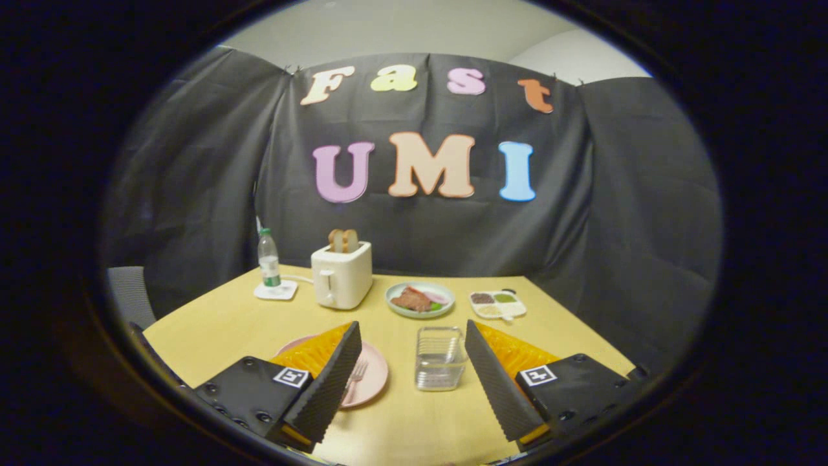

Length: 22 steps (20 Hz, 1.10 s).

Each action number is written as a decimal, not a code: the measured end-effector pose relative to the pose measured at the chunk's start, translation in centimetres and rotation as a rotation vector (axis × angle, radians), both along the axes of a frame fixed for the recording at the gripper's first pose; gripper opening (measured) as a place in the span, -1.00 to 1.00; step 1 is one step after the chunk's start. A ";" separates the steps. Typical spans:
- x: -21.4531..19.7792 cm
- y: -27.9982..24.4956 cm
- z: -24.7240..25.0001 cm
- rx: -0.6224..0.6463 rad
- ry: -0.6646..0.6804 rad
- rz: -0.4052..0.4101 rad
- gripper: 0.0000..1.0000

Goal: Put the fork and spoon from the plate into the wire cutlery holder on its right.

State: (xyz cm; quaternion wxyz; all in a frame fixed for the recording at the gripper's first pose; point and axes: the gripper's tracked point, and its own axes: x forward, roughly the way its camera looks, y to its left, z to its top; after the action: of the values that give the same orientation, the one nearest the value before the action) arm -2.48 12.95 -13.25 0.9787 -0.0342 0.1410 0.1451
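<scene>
Fork point(356, 374) lay on the plate point(374, 383) just off my left finger — tines pointing away, holder point(440, 358) ahead between my fingers; my claw point(410, 372) gaped wide, empty.

I see a yellow wooden surface point(401, 421) carrying, on the near side, a pink plate point(374, 378) at left and a wire cutlery holder point(440, 358) to its right. Farther back I make out a toaster point(341, 275), a bottle point(268, 259) on a white coaster point(276, 290) to its left, and to its right a green plate point(420, 299) of food and a divided tray point(497, 304).
</scene>
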 end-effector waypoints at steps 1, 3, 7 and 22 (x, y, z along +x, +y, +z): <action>-0.2 0.9 -1.0 -0.005 0.025 0.017 1.00; -0.7 2.4 -2.9 -0.013 0.063 0.043 1.00; -1.4 3.8 -6.4 -0.029 0.144 0.051 1.00; -4.9 4.5 -15.2 -0.104 0.388 0.081 0.96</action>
State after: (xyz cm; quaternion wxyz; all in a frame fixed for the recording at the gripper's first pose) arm -7.43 17.43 -28.41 0.9234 -0.0617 0.3327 0.1809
